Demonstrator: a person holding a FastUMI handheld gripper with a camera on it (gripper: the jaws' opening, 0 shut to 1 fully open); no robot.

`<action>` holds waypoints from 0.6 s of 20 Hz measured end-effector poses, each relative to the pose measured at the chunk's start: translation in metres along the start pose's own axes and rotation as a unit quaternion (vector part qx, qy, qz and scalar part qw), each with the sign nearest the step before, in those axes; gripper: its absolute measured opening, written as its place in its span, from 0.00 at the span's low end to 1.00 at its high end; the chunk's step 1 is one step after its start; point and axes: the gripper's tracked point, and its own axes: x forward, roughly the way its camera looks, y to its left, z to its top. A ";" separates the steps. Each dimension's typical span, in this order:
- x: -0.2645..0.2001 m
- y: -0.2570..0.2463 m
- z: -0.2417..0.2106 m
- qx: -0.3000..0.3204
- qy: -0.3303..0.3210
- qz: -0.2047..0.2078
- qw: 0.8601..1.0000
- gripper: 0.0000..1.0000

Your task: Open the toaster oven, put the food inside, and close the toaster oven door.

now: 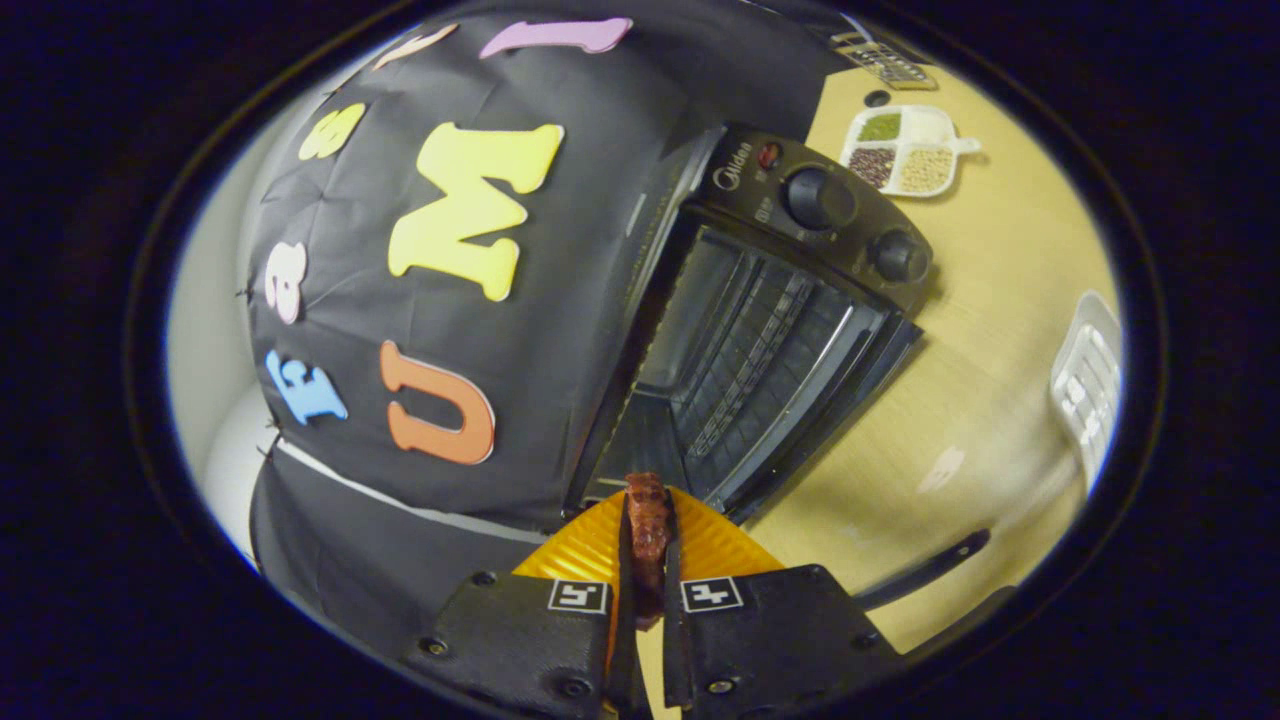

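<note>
- Reddish-brown food (647, 530) is clamped between both fingers of the gripper (648, 545).
- Toaster oven (760, 330) door is open; guide the food straight onto the rack (760, 350).

Black toaster oven (790, 300), reddish-brown food (648, 530), pale wooden table (960, 400).

A: Walls?
B: Black cloth wall (560, 330), creased, with a pale wall (200, 330) showing past its edge.
A: Furniture?
B: Light wood tabletop (1000, 300), glossy, carrying a soft glare patch. A divided white dish (912, 150) sits at its far end.
</note>
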 end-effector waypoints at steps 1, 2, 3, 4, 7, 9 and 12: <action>0.012 -0.006 0.001 0.009 -0.009 -0.013 1.000 0.13; 0.021 -0.011 0.003 0.015 -0.019 -0.023 0.999 0.14; 0.031 -0.017 0.008 0.020 -0.031 -0.035 0.999 0.13; 0.039 -0.021 0.012 0.017 -0.043 -0.045 0.998 0.14; 0.062 -0.035 0.027 0.007 -0.080 -0.071 0.994 0.14; 0.077 -0.043 0.034 0.007 -0.096 -0.090 0.991 0.14; 0.094 -0.052 0.042 -0.004 -0.115 -0.105 0.988 0.14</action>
